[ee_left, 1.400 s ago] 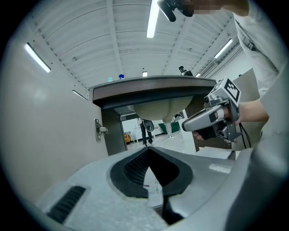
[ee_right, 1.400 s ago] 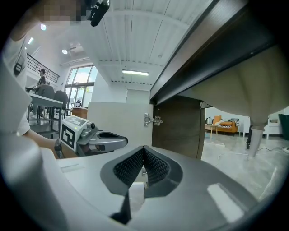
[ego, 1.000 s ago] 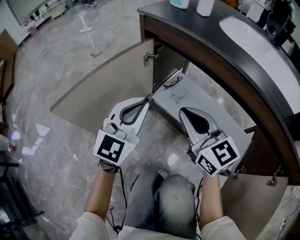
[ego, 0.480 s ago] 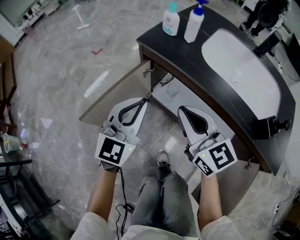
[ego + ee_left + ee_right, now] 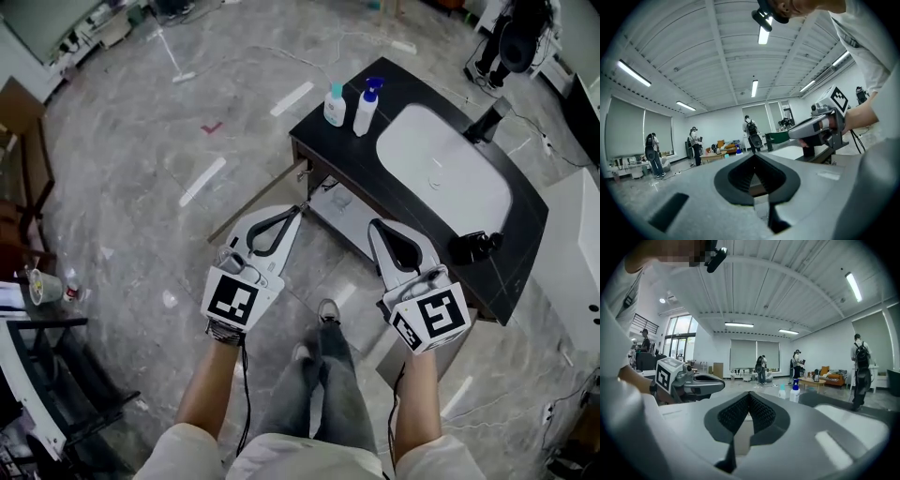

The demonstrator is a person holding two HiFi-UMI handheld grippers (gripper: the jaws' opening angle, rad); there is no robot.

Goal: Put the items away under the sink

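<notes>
left gripper (image 5: 296, 210) and right gripper (image 5: 376, 226) hover well short, jaws closed on nothing. a white teal-capped pump bottle (image 5: 334, 106) and white blue-trigger spray bottle (image 5: 366, 109) stand on the dark counter (image 5: 342, 148), seemingly touching; nudging one with closed jaws could topple both.

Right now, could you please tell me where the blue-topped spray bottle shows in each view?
Head view: the spray bottle stands top centre on the dark counter, left of the sink basin.
Right gripper view: just right of centre, at mid-height.
Left gripper view: not clearly in it; a blue speck near centre is too small to tell.
Shared landmark: the teal-capped bottle on its left.
</notes>
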